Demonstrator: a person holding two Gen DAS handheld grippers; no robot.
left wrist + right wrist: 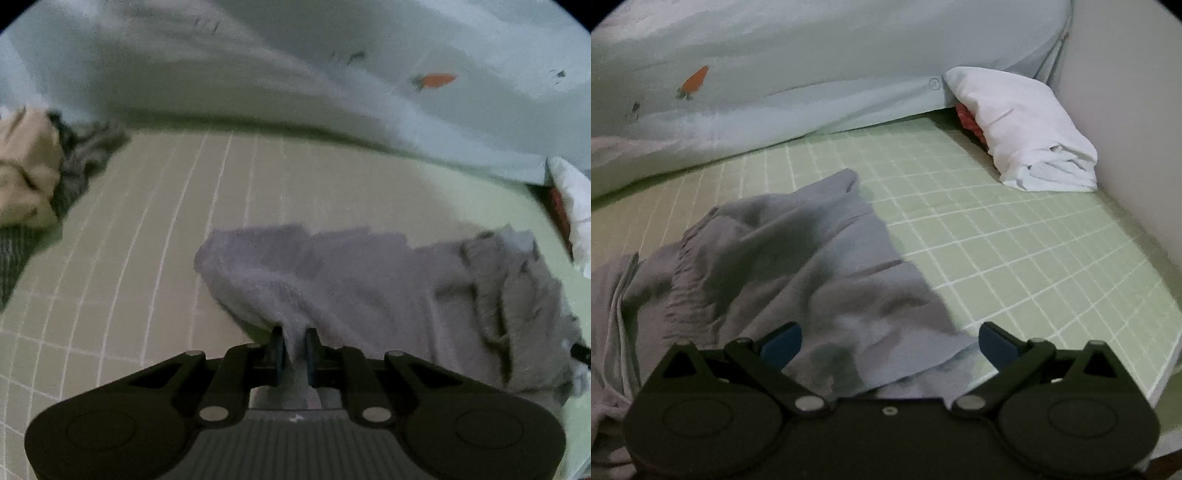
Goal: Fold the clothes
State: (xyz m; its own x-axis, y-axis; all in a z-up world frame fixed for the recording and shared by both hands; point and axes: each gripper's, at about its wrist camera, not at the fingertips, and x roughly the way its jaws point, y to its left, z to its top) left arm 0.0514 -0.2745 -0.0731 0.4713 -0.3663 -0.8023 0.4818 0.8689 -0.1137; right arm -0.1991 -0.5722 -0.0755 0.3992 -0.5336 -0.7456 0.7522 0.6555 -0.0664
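Note:
A grey garment (369, 288) with a gathered elastic waistband lies crumpled on the green checked bed sheet (155, 229). My left gripper (294, 345) is shut on a fold of the garment's near edge and holds it lifted slightly. In the right wrist view the same garment (783, 266) spreads out on the sheet (1015, 251). My right gripper (890, 343) is open, with its blue-padded fingers on either side of the garment's near corner.
A pale blue quilt (812, 66) with a carrot print lies along the back of the bed. A folded white cloth (1027, 129) sits at the back right beside a pale wall (1126, 110). A beige and dark pile of clothes (33, 170) lies at the left.

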